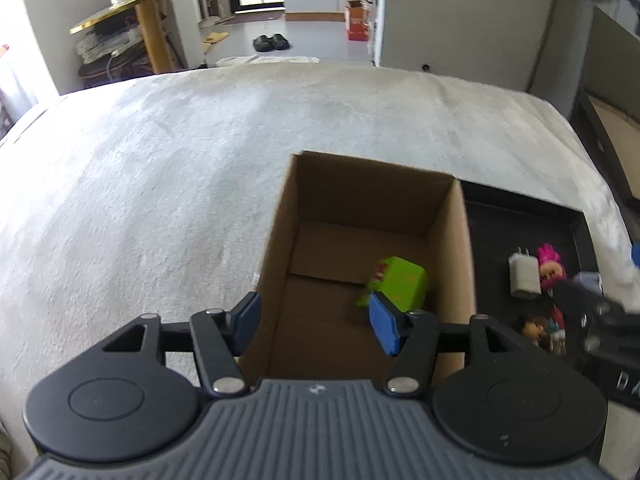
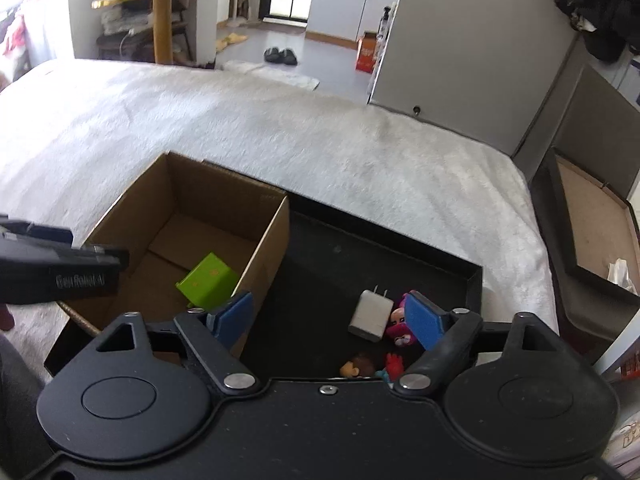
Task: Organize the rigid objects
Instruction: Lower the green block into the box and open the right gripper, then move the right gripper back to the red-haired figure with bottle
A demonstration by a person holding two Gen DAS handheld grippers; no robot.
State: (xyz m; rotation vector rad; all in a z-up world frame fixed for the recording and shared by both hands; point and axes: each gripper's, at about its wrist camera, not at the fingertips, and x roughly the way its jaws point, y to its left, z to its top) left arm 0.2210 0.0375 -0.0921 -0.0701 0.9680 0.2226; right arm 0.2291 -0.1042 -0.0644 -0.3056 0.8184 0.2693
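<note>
An open cardboard box (image 1: 452, 248) stands on a white bed, and a green toy block (image 1: 400, 282) lies on its floor; both show in the right wrist view too, box (image 2: 264, 248) and block (image 2: 206, 280). Right of the box is a black tray (image 2: 340, 256) holding a white charger (image 2: 370, 314), a pink figure (image 2: 398, 322) and small figurines (image 2: 360, 366). My left gripper (image 1: 316, 322) is open and empty above the box's near end. My right gripper (image 2: 330, 318) is open and empty above the tray, the charger between its fingers in view.
The white fuzzy blanket (image 1: 160, 184) covers the bed around the box. A framed board (image 2: 592, 220) leans at the bed's right side. Beyond the bed are a yellow table (image 1: 148, 12), slippers (image 1: 271, 43) and an orange box (image 1: 356, 20) on the floor.
</note>
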